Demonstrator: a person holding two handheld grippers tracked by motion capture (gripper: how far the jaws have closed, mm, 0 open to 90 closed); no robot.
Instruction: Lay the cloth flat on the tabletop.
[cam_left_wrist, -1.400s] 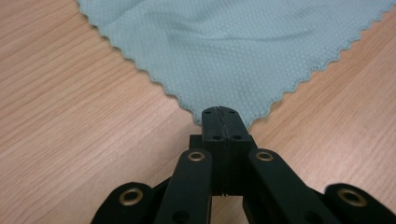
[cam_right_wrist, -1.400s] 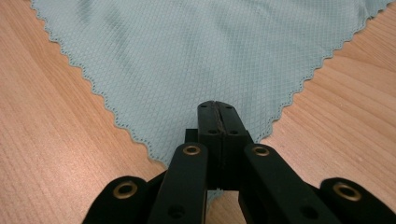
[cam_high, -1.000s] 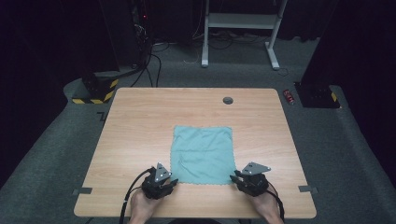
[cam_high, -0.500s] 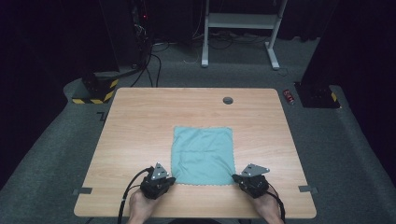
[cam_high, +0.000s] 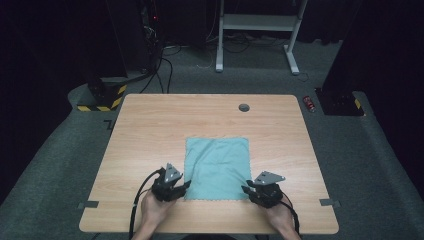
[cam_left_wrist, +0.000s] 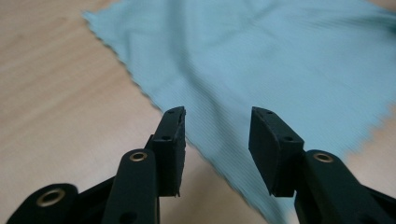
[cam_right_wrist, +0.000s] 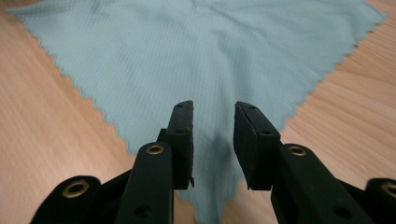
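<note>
A teal cloth (cam_high: 217, 167) lies flat on the wooden table (cam_high: 150, 130). My left gripper (cam_high: 186, 186) is at the cloth's near left corner, and my right gripper (cam_high: 246, 190) is at its near right corner. In the left gripper view the jaws (cam_left_wrist: 215, 116) stand apart above the cloth (cam_left_wrist: 261, 56), whose edge runs under them. They have just been opening, and nothing is pinched. In the right gripper view the jaws (cam_right_wrist: 213, 109) have also just been opening. They hover over the cloth's (cam_right_wrist: 187, 51) corner without pressing on it.
A dark round grommet (cam_high: 244, 107) sits near the table's far edge. Grey tape tabs mark the near left (cam_high: 88, 205) and near right (cam_high: 326, 202) edges. On the floor beyond are a red object (cam_high: 310, 104), cables and a white desk frame (cam_high: 255, 30).
My left gripper has shifted a little away from the table's near edge. The right hand has stayed in place, and the cloth lies flat as before.
</note>
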